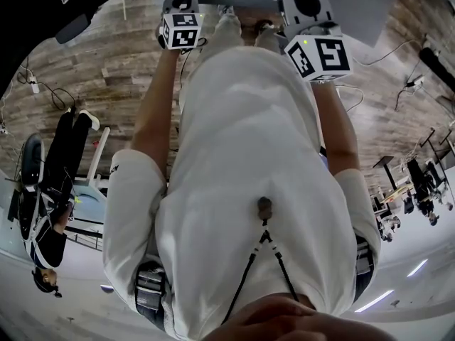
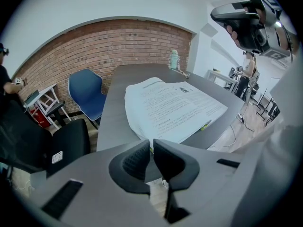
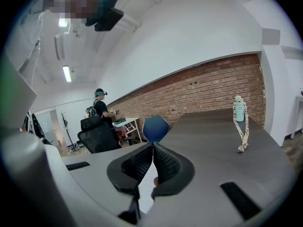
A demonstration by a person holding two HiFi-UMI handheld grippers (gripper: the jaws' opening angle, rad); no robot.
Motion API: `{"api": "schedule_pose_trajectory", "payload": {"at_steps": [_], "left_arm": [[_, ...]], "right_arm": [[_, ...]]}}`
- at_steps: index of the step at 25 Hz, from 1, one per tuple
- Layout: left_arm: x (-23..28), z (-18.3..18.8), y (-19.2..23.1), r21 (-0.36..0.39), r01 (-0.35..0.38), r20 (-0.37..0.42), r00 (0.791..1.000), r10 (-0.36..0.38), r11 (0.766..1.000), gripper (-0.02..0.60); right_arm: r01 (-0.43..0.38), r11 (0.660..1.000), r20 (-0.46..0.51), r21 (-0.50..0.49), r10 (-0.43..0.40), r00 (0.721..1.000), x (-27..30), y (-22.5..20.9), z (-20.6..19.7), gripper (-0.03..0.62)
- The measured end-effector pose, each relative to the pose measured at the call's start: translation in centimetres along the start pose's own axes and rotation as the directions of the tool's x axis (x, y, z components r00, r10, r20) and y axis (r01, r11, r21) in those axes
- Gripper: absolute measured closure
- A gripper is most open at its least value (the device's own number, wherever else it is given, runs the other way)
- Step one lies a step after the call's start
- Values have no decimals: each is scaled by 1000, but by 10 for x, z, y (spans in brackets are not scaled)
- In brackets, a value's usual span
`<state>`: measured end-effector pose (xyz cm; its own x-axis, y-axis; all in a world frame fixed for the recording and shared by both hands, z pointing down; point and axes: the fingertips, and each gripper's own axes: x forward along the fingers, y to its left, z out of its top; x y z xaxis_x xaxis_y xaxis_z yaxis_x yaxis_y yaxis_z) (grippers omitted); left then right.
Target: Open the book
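The book [image 2: 176, 107] lies open on the grey table [image 2: 113, 108], its white printed pages facing up. My left gripper [image 2: 151, 144] points down at the book's near corner. Its jaws are shut, and I see nothing between the pads. A green-tipped pen [image 2: 206, 125] sticks out at the book's right edge. My right gripper [image 3: 153, 148] hovers shut over a white page [image 3: 146, 186] and points across the table. It also shows in the left gripper view [image 2: 251, 18], raised at the upper right. In the head view only the marker cubes [image 1: 180, 28] [image 1: 320, 54] show; the jaws are hidden.
A pale green bottle with a patterned strap [image 3: 240, 115] stands far back on the table. A blue chair [image 2: 86, 94] and a black chair [image 2: 66, 143] stand at the left side. A person [image 3: 101, 109] stands by a small desk near the brick wall.
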<state>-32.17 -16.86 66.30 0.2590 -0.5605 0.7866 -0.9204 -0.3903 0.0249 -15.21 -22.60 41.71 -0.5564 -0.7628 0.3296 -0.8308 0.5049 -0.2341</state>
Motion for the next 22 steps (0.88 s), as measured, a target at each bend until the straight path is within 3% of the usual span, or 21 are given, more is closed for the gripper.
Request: {"api": "schedule_pose_trajectory", "payload": {"at_steps": [13, 18, 22], "left_arm": [[5, 0, 9, -30, -15, -6, 1000, 15, 999, 531], [9, -13, 13, -97, -6, -18, 1000, 5, 995, 522], [10, -25, 19, -101, -37, -53, 998, 32, 994, 523]], "right_arm": [[2, 1000, -1, -1, -2, 1000, 8, -2, 7, 557], [15, 1000, 10, 6, -15, 1000, 6, -1, 5, 557], [23, 1000, 12, 6, -23, 1000, 2, -3, 3, 557]]}}
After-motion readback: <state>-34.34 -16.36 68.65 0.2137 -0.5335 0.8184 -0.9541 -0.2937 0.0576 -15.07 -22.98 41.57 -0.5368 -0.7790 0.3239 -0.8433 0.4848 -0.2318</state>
